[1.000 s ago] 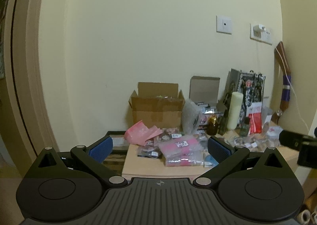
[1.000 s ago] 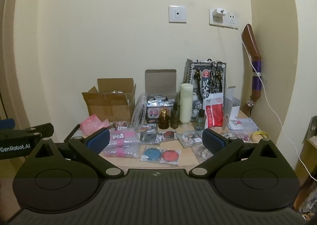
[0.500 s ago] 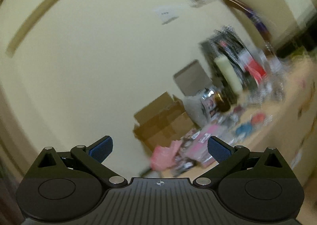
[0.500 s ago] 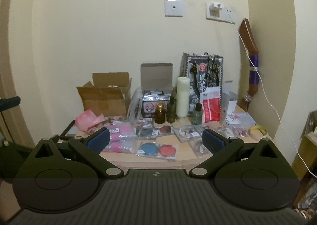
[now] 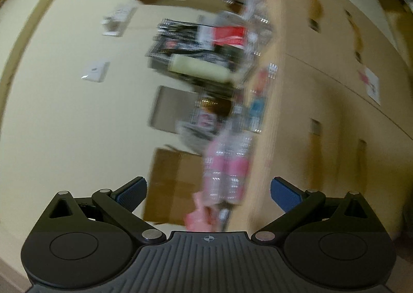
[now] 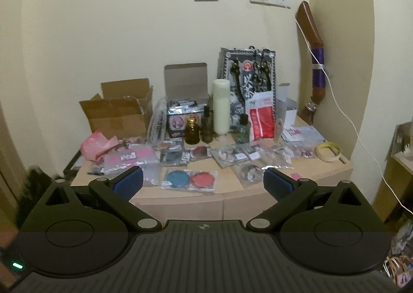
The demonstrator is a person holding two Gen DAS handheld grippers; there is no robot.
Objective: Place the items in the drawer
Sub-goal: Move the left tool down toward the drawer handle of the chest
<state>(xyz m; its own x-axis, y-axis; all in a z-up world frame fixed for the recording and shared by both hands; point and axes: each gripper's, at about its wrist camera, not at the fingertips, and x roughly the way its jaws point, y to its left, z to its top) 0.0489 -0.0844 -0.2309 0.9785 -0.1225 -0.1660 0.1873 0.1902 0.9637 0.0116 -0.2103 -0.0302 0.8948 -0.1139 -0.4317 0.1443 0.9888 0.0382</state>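
Note:
A light wood cabinet (image 6: 260,200) carries several bagged items: a packet with a blue and a red disc (image 6: 189,179), pink packets (image 6: 130,158) and badge packets (image 6: 232,154). My right gripper (image 6: 203,184) is open and empty, held in front of the cabinet's edge, short of the items. The left wrist view is blurred and rolled about a quarter turn. In it my left gripper (image 5: 208,193) is open and empty, with the pink packets (image 5: 227,171) and the cabinet's drawer fronts (image 5: 335,91) ahead.
At the back stand an open cardboard box (image 6: 117,109), a smaller open box (image 6: 184,101), a cream candle (image 6: 221,107), small bottles (image 6: 192,130) and a red packet (image 6: 262,122). A wooden object with purple wrap (image 6: 316,60) leans in the corner, with a white cable (image 6: 343,112) hanging.
The left gripper has rolled sharply, so its view of the cabinet is turned on its side and blurred. The right gripper has moved slightly closer to the cabinet. Both stay open.

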